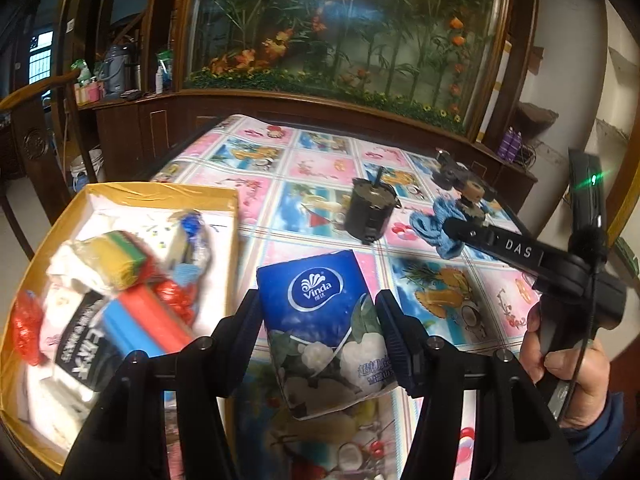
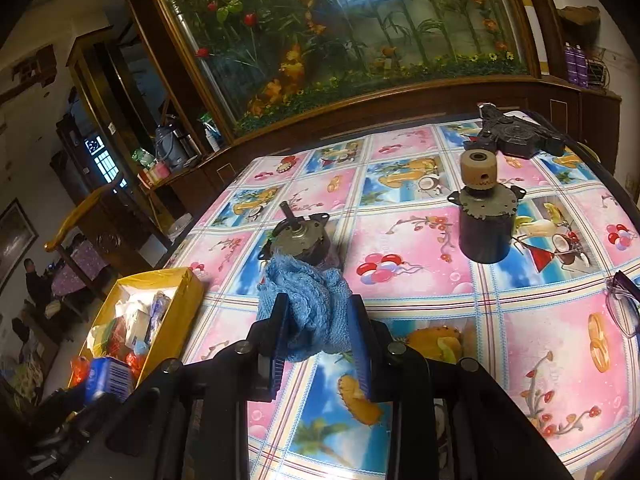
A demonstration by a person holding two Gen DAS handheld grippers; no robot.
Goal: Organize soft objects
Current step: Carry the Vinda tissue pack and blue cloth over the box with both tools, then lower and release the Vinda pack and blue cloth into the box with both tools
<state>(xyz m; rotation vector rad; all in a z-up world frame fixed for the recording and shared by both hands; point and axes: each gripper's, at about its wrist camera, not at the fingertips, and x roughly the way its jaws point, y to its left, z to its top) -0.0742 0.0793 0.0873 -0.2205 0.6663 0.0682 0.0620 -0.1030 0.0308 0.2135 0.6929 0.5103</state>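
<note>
My left gripper (image 1: 320, 328) is shut on a blue Vinda tissue pack (image 1: 320, 320) and holds it above the table, just right of the yellow box (image 1: 160, 192). The box holds several soft items: sponges, wrapped packs, red net bags. My right gripper (image 2: 320, 328) is shut on a blue knitted cloth (image 2: 308, 304) above the table; the cloth also shows in the left wrist view (image 1: 434, 224), held by the right gripper (image 1: 452, 226). In the right wrist view the yellow box (image 2: 188, 292) sits at the left, with the tissue pack (image 2: 108, 380) beside it.
Two small motors stand on the patterned tablecloth (image 2: 420, 272): one (image 2: 300, 240) just behind the cloth, one with a tan gear (image 2: 484, 216) further right. A black plastic part (image 2: 516, 136) lies at the far edge. Glasses (image 2: 624, 304) lie at the right edge.
</note>
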